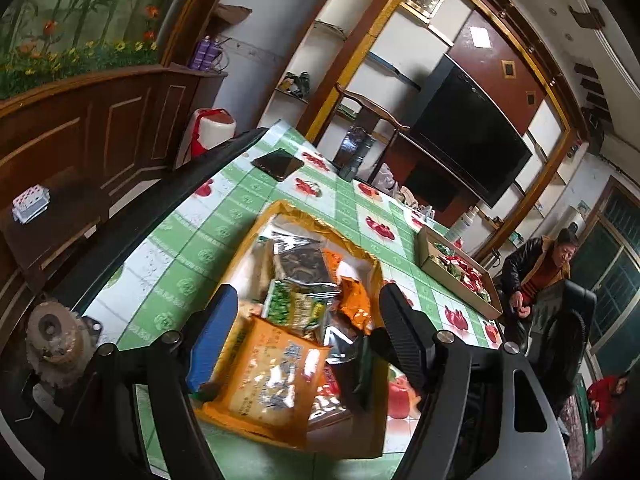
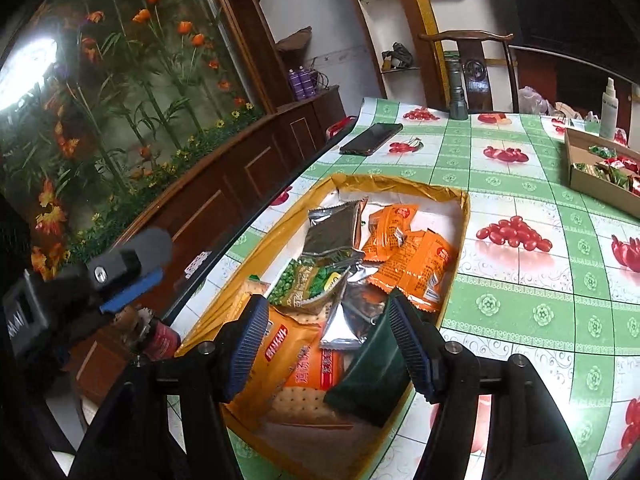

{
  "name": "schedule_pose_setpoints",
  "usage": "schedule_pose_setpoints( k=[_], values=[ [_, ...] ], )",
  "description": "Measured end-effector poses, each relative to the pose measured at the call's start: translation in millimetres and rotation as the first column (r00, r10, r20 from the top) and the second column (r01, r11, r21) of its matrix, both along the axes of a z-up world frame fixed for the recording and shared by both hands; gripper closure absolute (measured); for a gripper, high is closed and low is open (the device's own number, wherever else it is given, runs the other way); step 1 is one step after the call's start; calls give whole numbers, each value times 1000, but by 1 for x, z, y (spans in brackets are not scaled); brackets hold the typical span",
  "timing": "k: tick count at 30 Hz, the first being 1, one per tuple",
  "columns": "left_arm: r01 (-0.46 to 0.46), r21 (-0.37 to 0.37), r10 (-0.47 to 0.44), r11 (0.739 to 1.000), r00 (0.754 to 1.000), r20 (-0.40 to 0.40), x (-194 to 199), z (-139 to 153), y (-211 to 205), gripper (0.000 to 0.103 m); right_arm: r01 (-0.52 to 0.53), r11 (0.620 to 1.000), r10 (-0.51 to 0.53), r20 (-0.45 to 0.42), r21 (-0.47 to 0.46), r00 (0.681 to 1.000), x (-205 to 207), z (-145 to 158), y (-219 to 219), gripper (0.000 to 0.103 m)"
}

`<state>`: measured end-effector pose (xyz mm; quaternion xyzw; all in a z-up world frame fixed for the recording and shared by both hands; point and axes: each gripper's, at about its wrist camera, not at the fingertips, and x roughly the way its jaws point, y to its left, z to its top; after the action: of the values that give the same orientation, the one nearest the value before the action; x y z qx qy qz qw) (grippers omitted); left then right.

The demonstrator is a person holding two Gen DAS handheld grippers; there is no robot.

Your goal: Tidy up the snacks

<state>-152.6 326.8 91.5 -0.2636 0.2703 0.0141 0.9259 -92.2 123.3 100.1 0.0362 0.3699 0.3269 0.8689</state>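
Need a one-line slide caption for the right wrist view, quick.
Right gripper, jaws open, poised over a gold-lined box of mixed snack packets on a fruit-print tablecloth.

In front of me the yellow box (image 2: 466,216) lies near the left edge of the desk (image 2: 520,304), full of loose snacks: orange packets (image 2: 416,264), a silver packet (image 2: 334,232), a green pea bag (image 2: 308,286) and a cracker pack (image 2: 296,360). A second, brown box (image 2: 592,184) with red and green packets lies at the right edge.

Spread claw (image 1: 306,316) over snack box (image 1: 374,276)
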Motion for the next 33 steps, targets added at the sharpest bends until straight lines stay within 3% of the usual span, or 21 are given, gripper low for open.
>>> schedule_pose_setpoints(
  k=[8,13,20,23,28,33],
  values=[
    [-41,-28,41,999,999,-4,-14,-4,17,30,-21,999,22,-9,36,1000,-4,6,3,37],
    [-77,-8,77,997,997,1,-20,-1,15,29,0,997,-3,39,77,999,-12,21,-20,35],
    [-71,119,75,990,997,-27,-14,0,-26,29,89,986,-90,-2,139,996,-7,11,-69,31],
    [-75,195,86,978,995,-47,-12,-1,-49,18,111,982,-110,-20,150,994,-8,4,-84,31],
    [-64,305,93,950,992,-83,-6,-4,-82,18,143,981,-145,6,131,989,-18,0,-105,30],
    [-76,355,120,932,987,-105,-4,-4,-97,18,164,981,-168,37,105,985,-27,-3,-118,27]
  ],
)
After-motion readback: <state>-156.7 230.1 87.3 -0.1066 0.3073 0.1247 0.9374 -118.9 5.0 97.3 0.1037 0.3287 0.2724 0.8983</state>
